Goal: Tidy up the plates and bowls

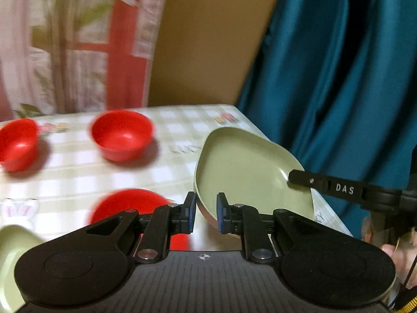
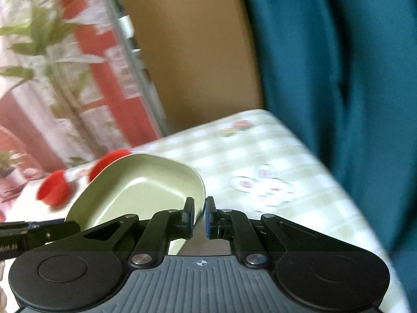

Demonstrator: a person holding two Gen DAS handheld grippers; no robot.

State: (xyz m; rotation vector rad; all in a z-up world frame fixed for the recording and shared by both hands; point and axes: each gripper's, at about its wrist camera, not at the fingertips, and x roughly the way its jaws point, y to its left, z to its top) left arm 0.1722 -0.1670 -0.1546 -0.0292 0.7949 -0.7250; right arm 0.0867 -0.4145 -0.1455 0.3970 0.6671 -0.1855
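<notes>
Spanning both views, a table [image 1: 166,172] in a pale checked cloth, a teal curtain [image 1: 338,78] along its right side and a tan wall [image 1: 208,39] behind.

Green plate [image 1: 242,172] is held up off the cloth at the table's right edge, tilted, with one gripper on each side of it.

Left gripper [image 1: 206,212]: jaws narrow, near rim of the plate sits between the blue pads [image 1: 221,214]. Left-wrist view shows the rim in the gap; whether both pads actually touch it cannot be told, though the plate is raised.

Right gripper [image 2: 199,215]: jaws nearly closed, clamped on the plate's right rim, left finger inside the dish, right finger outside. In the left-wrist view its black finger lies across the plate's far right edge.

Plate [image 2: 140,190] in the right-wrist view extends left and away from the jaws, tipped toward the camera.

Three red bowls on the cloth, well apart from the plate: one far centre [image 1: 122,135], one far left [image 1: 18,143], one near [image 1: 127,206] partly hidden behind the left gripper's left finger.

Second green dish [image 1: 10,255], only partly in frame, at the lower-left corner.

A bare hand [image 1: 398,255] shows at the right edge, behind the right gripper.

Both views are motion-blurred.
</notes>
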